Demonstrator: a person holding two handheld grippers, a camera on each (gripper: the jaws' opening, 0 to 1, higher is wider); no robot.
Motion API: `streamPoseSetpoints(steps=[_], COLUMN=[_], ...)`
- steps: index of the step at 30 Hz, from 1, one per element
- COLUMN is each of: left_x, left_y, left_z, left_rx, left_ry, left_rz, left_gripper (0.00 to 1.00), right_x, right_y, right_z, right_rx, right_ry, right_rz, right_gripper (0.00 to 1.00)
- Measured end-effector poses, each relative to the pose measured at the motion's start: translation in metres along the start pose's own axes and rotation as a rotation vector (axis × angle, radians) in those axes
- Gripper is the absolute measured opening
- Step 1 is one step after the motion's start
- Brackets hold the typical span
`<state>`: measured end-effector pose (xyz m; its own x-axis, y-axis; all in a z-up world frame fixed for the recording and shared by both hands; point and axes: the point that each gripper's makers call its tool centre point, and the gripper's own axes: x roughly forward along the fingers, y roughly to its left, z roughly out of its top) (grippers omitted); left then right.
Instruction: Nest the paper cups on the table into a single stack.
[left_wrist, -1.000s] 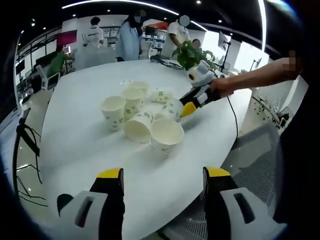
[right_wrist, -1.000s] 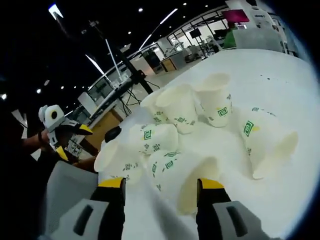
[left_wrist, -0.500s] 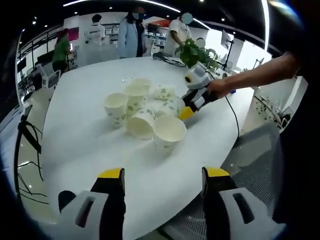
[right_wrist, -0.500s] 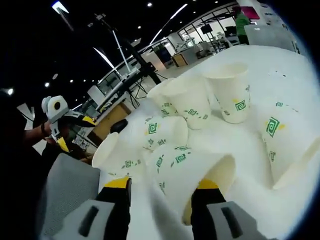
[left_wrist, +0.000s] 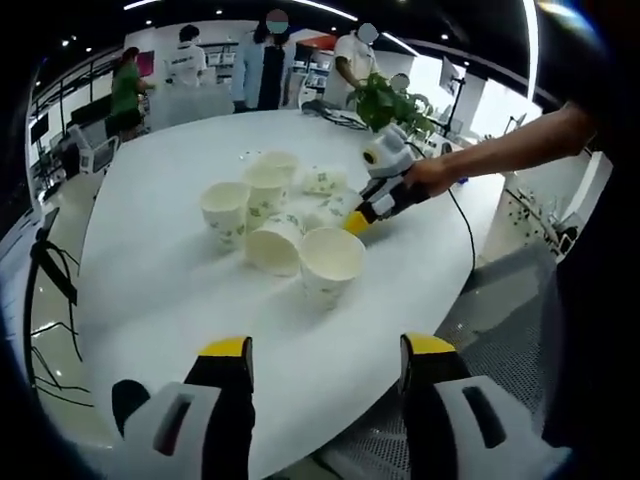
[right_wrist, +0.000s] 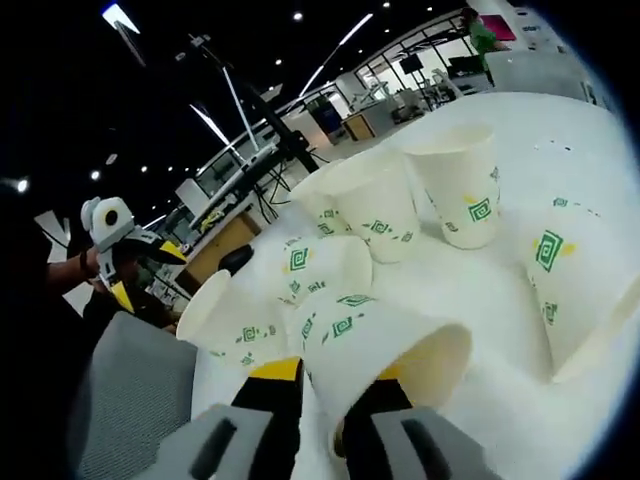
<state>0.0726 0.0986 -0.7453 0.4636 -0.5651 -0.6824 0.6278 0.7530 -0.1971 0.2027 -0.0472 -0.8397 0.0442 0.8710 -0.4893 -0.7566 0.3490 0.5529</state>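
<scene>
A cluster of white paper cups printed with green squares sits near the middle of a large round white bench (left_wrist: 150, 290), some upright and some tipped on their sides. In the left gripper view, the left hand-held gripper (left_wrist: 325, 362) hovers over the near edge of the bench with its yellow-tipped jaws set wide apart and nothing between them, well short of the cups. Closest to it stands an upright paper cup (left_wrist: 331, 262), with a tipped cup (left_wrist: 273, 247) touching it on one side and three more upright cups (left_wrist: 262, 186) grouped behind. Across the cluster, the right hand-held gripper (left_wrist: 357, 217), held in a person's hand (left_wrist: 428, 176), reaches down among the cups. In the right gripper view, the right hand-held gripper (right_wrist: 330, 385) has its jaws drawn close and clamped on the wall of a sideways paper cup (right_wrist: 385, 352), one jaw outside the cup and the other at its open mouth. Just beside that cup lie two more tipped cups (right_wrist: 318, 267), another lies on its side at the view's edge (right_wrist: 562, 290), and upright cups (right_wrist: 460, 195) stand beyond. The left hand-held gripper appears in this view too, off the bench's far edge. A potted plant (left_wrist: 392, 105) stands at the back of the bench, and several people stand in the bright office behind.
</scene>
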Motion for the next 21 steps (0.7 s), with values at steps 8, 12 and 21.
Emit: streamPoseSetpoints(steps=[8,12,21], left_x=[0.003,0.001,0.004], left_y=[-0.001,-0.003,-0.001], left_z=[0.001,0.001,0.001], left_rx=[-0.004,-0.005,-0.009], left_ry=[-0.01,-0.014,-0.036], left_rz=[-0.007,-0.007,-0.004], left_gripper=[0.58,0.58,0.57], right_x=[0.0,-0.009,-0.032], right_y=[0.01,0.014,0.019], right_z=[0.001,0.005,0.01], right_rx=[-0.01,-0.02,-0.031], right_ry=[-0.012,-0.014,-0.016], right_rz=[0.006,-0.012,-0.091], right_gripper=[0.0,0.0,0.0])
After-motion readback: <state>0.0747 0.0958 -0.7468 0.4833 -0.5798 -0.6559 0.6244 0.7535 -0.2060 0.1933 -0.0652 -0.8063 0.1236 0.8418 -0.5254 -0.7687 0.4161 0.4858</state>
